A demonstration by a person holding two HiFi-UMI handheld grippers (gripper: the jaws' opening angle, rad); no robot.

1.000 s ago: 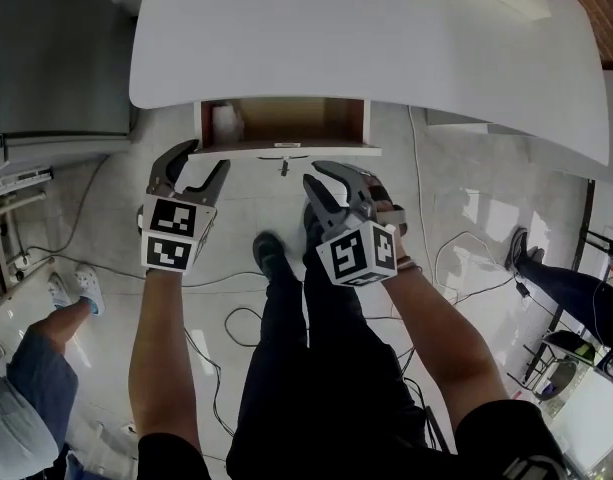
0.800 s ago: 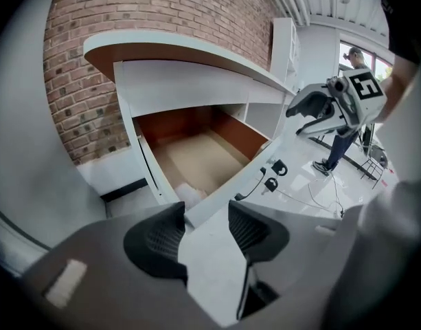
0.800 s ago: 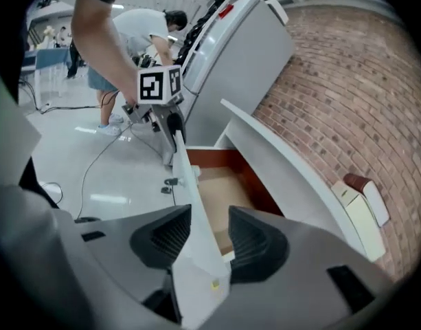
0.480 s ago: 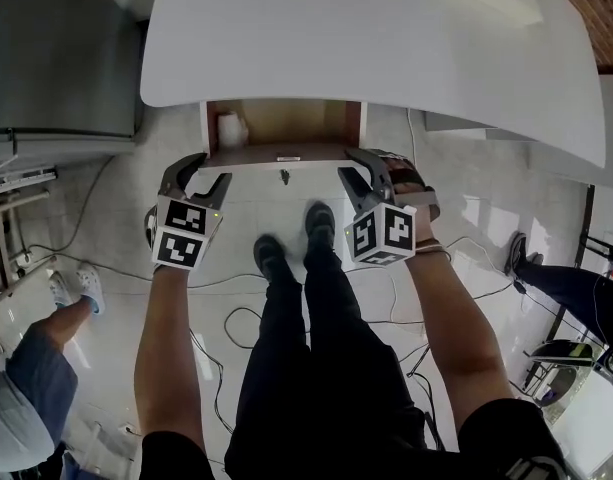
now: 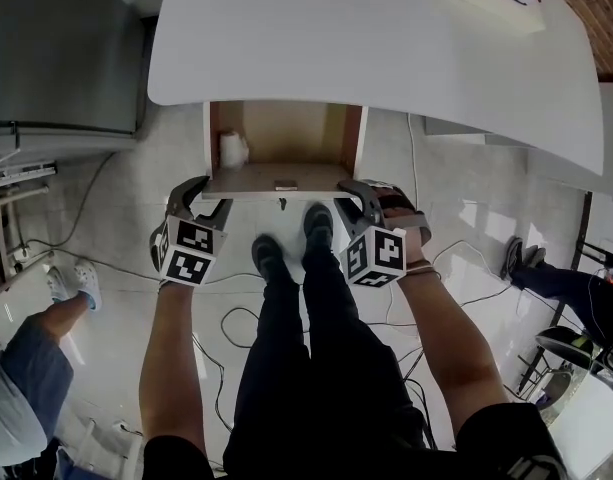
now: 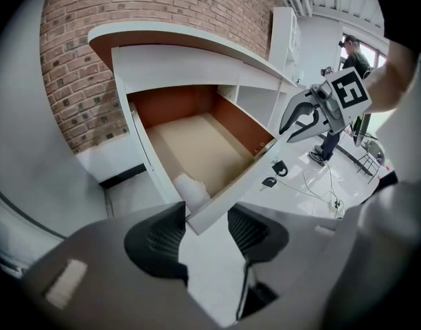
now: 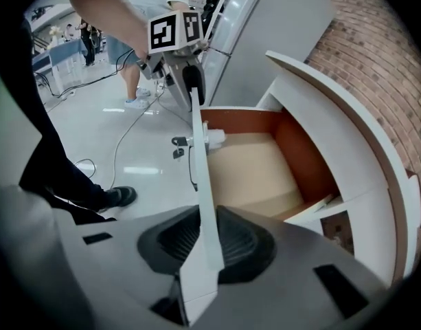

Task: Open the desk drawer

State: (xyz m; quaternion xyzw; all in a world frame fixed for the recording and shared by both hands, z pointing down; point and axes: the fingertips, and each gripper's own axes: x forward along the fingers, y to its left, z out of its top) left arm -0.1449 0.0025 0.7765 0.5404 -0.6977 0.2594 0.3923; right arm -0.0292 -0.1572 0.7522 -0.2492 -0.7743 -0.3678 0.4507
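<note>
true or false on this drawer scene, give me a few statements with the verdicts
The drawer stands pulled out from under the desk. True.
The drawer is empty. False: a white object lies by its left wall.
The right gripper is shut on the drawer front. True; its jaws just closed further on it.
The left gripper is far from the drawer. False: the left gripper's jaws, just narrowed, straddle the drawer front's left corner.

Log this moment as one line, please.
drawer: pulled out | right gripper: just closed on drawer front | left gripper: jaws just closing round its corner, not clamped
</note>
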